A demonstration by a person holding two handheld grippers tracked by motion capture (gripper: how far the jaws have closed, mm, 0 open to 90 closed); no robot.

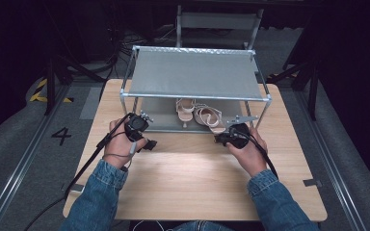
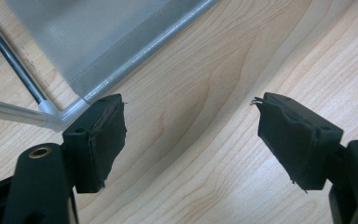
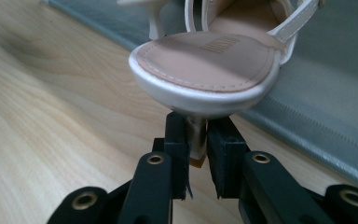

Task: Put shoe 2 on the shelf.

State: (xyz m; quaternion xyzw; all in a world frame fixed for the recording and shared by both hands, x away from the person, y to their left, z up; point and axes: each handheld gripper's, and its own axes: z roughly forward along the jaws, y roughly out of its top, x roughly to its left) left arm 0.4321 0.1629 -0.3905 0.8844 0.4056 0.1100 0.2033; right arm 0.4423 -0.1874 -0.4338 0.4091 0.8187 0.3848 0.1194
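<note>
Right gripper point(image 3: 196, 154) jaws pinch the heel of a pale sandal point(image 3: 207, 65) at the rack's lower shelf point(image 3: 317, 107) edge. Light, stiff, smooth; may swivel. Left gripper point(image 2: 191, 135) wide open, empty, over tabletop point(image 2: 205, 84).

A recording lab or studio: black curtains surround a wooden bench point(image 1: 192, 178), floor rails point(image 1: 14, 178) run alongside, hazard tape point(image 1: 39, 91) at ten o'clock, cables at twelve.
</note>
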